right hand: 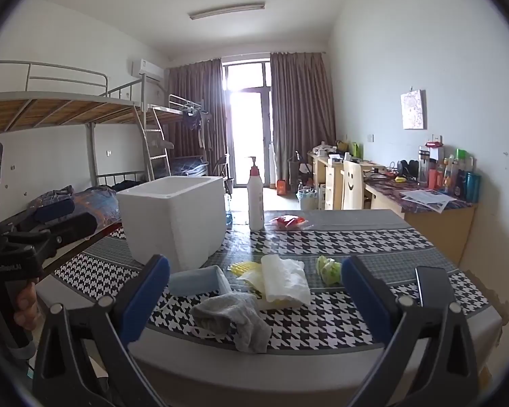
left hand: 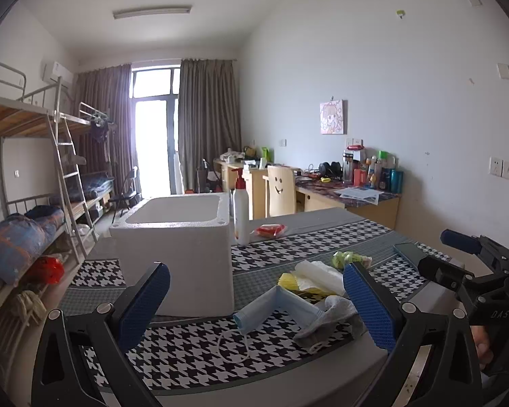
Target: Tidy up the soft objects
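Soft things lie heaped on the houndstooth-covered desk (right hand: pixel 373 237), just ahead of both claws. The left claw (left hand: pixel 254 305) hangs above the near edge with its blue-padded fingers spread wide and nothing between them. Straight ahead of it, between the two pads, lies a folded pale-blue face mask (left hand: pixel 275 305), its white ear loop trailing toward the claw. Just right of the mask and touching it is a grey sock (left hand: pixel 325 322). Beyond those, a crumpled white tissue (left hand: pixel 322 273) rests on a yellow sponge (left hand: pixel 288 279), with a small green bag (left hand: pixel 347 258) farther off to the right.

Ahead and to the left of the left claw stands an open white foam box (left hand: pixel 176 237). A white pump bottle (left hand: pixel 241 210) stands upright just beside the box's right wall, and a red packet (left hand: pixel 270 230) lies near the bottle.

The right claw (right hand: pixel 254 305) is likewise spread, holding nothing. The sock (right hand: pixel 237 318) lies nearest it, in the middle between its pads, with the mask (right hand: pixel 196 279) ahead to the left and the tissue (right hand: pixel 285 281) ahead. A dark phone (right hand: pixel 434 285) lies just beyond its right finger.
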`<state>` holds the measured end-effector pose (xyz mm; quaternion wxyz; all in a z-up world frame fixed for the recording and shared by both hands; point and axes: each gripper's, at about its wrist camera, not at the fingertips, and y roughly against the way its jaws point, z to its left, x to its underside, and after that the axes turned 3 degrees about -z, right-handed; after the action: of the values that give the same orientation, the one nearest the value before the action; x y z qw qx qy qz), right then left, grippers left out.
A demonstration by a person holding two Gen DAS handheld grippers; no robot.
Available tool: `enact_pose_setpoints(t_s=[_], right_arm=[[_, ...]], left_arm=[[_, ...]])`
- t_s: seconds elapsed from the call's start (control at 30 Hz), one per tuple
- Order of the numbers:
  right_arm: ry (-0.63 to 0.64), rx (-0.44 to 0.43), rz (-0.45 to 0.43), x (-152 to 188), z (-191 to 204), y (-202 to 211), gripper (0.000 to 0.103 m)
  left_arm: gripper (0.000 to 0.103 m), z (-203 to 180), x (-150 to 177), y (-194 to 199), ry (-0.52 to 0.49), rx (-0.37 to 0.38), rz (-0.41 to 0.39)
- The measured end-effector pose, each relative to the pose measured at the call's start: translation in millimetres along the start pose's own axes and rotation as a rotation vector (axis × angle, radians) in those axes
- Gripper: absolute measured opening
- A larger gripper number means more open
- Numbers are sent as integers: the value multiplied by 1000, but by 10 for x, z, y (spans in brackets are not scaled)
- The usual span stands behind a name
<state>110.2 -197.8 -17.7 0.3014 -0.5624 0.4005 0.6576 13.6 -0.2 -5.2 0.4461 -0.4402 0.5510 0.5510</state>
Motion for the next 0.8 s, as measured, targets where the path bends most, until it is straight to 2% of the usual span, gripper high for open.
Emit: enact_pose_setpoints(t_s=[0.8], right_arm=[[-7, 11, 2, 25, -30, -28, 102]], left_arm=[[102, -15, 17, -44, 10, 36, 32]])
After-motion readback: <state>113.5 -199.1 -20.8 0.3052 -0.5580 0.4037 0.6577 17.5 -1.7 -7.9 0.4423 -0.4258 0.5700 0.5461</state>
